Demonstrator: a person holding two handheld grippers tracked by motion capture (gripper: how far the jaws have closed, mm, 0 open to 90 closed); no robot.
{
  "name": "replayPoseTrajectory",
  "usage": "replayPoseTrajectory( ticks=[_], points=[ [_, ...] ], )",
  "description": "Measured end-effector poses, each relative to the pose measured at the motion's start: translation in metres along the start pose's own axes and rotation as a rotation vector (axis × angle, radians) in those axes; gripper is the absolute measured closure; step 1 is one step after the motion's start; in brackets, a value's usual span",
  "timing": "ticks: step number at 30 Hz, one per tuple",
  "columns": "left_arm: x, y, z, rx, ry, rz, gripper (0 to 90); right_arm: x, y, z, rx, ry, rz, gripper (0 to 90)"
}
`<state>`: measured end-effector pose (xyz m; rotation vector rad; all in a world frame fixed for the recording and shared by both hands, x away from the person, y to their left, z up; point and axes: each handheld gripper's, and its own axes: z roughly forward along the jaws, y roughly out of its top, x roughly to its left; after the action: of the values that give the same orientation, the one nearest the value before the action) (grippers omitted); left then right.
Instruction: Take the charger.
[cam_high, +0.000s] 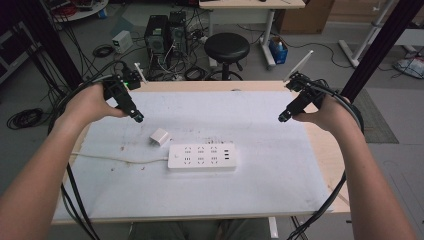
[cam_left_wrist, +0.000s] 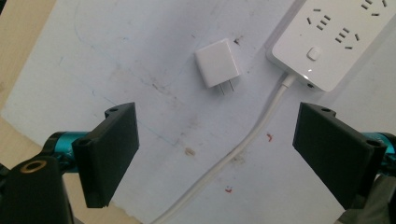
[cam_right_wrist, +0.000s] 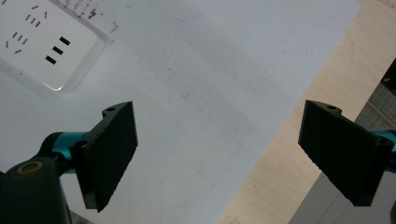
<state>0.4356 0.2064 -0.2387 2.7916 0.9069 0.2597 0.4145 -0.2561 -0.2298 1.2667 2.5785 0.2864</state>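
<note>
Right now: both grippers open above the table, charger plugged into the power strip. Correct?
Not quite. The charger is not plugged in: it lies loose on the table, beside the power strip and apart from it, prongs bare, as the left gripper view shows. Left gripper and right gripper are open above the table.

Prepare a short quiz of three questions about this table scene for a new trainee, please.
1. True or false: the charger is plugged into the power strip.
2. Which gripper is nearer to the charger: the left gripper or the right gripper?
3. Multiple choice: the jaws of both grippers are A) open and empty, B) shut on the cable, C) shut on the charger.

Key: 1. False, it lies apart on the mat, prongs bare. 2. Left. 3. A.
</note>
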Motion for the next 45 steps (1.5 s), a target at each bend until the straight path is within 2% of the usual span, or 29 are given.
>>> replayPoseTrajectory(
  ticks=[2, 13, 18, 21, 28, 33, 39, 45],
  points=[
    [0.0, 0.0, 0.001, 0.006, 0.0, 0.008, 14.4, 0.0, 0.0, 0.001, 0.001, 0.003, -0.004, 11.3],
    [0.001, -0.006, 0.0, 0.007, 0.002, -0.011, 14.4, 0.001, 0.002, 0.002, 0.003, 0.002, -0.011, 11.3],
    [0.0, -0.008, -0.001, 0.005, -0.004, 0.0, 14.4, 0.004, 0.002, 0.002, 0.004, 0.004, -0.003, 11.3],
    [0.001, -0.008, -0.002, -0.001, 0.001, -0.012, 14.4, 0.004, 0.002, 0.002, 0.006, 0.001, -0.007, 11.3],
    [0.002, -0.004, 0.004, -0.009, -0.028, -0.038, 14.4, 0.003, 0.003, 0.003, 0.006, 0.005, 0.001, 11.3],
    [0.003, 0.003, 0.018, 0.006, -0.039, -0.061, 14.4, 0.002, 0.005, 0.004, 0.005, 0.01, 0.002, 11.3],
    [0.007, 0.011, 0.044, 0.023, -0.059, -0.15, 14.4, 0.003, 0.006, 0.005, 0.003, 0.008, -0.005, 11.3],
    [0.009, 0.018, 0.076, 0.055, -0.084, -0.207, 14.4, 0.002, 0.006, 0.008, 0.001, 0.016, -0.001, 11.3]
  ],
)
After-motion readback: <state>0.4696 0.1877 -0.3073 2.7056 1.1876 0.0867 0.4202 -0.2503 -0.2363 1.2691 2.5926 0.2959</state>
